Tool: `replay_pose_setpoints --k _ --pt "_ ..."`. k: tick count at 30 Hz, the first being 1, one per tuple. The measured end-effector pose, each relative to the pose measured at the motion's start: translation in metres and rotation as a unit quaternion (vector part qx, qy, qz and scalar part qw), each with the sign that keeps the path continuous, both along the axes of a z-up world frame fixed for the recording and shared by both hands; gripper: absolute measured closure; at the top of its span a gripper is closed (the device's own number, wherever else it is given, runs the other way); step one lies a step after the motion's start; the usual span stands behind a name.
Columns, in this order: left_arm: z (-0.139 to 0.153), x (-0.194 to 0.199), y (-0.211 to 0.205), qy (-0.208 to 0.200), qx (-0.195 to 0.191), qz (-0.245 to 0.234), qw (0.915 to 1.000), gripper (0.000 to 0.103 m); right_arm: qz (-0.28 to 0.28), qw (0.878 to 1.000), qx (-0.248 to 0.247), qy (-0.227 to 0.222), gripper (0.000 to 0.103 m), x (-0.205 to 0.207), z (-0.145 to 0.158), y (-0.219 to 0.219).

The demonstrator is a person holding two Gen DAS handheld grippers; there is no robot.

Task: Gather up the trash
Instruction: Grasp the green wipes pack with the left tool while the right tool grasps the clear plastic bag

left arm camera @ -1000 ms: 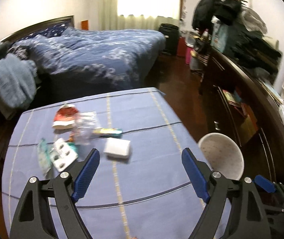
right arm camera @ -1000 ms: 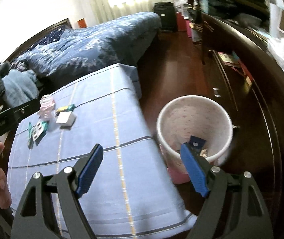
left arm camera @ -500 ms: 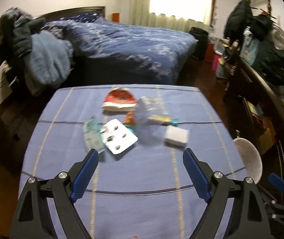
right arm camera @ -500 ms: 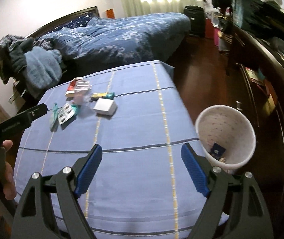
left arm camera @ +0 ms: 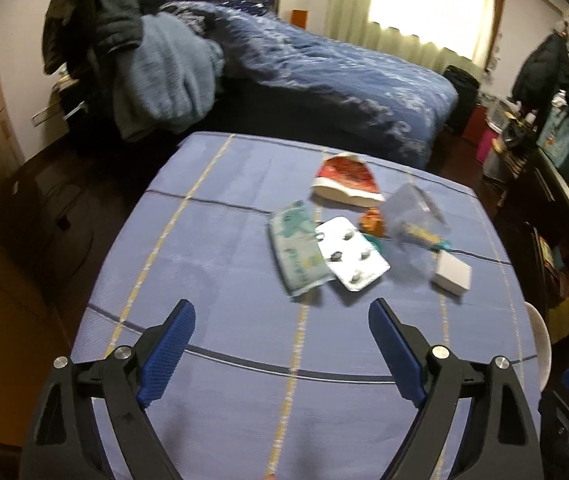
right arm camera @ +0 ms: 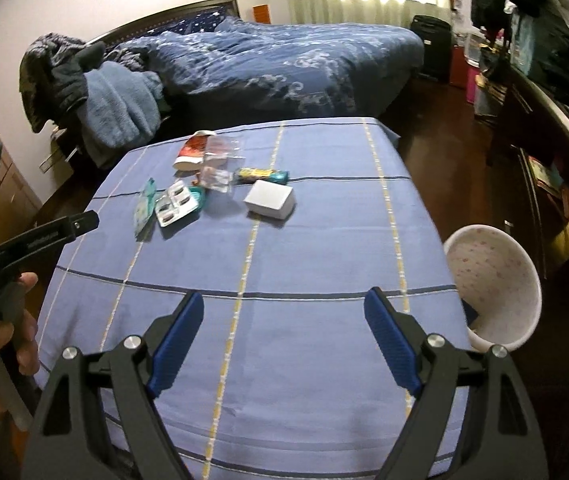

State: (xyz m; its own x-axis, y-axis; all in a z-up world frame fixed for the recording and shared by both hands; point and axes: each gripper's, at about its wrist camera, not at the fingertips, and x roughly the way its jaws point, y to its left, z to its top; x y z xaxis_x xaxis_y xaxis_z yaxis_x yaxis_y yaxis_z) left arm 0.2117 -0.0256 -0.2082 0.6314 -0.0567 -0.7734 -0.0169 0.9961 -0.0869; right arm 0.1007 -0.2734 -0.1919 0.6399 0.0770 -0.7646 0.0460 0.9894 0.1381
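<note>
The table (right arm camera: 304, 320), covered in a blue striped cloth, carries a cluster of litter toward its far edge, left of the middle, and none of that litter is lifted, so most of the collecting appears to be left. The white bin (right arm camera: 496, 280) stands on the floor just off the table's right edge; something dark blue shows low inside it at the rim, which suggests a little trash is already in, though what it is cannot be told. Of the pieces on the cloth, the largest is the red-and-white wrapper (left arm camera: 346, 182) nearest the far edge, then the green packet (left arm camera: 298, 254) on the left of the heap, the silver blister pack (left arm camera: 350, 254) overlapping its right side, the clear plastic packet (left arm camera: 412, 212), the white box (right arm camera: 270, 200) lying slightly apart toward the right, the green-and-yellow bar wrapper (right arm camera: 260, 175) just beyond it, and a small orange scrap (left arm camera: 372, 222). The left gripper (left arm camera: 282, 314) hovers above the bare cloth on the near side of the heap, its jaws spread wide and empty. The right gripper (right arm camera: 284, 308) hangs over the near part of the table beside the bin, its jaws having just been opening, with nothing between them.
</note>
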Motion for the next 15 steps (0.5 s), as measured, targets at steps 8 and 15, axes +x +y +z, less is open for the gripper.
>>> replay_pose_setpoints --k 8,15 --pt "-0.019 0.035 -0.005 0.01 0.01 0.003 0.9999 0.015 0.023 1.0 0.004 0.007 0.019 0.015 -0.007 0.014" --pt "-0.044 0.088 -0.01 0.035 -0.019 0.023 0.999 0.015 0.037 0.999 0.007 0.007 0.019 0.028 -0.01 0.021"
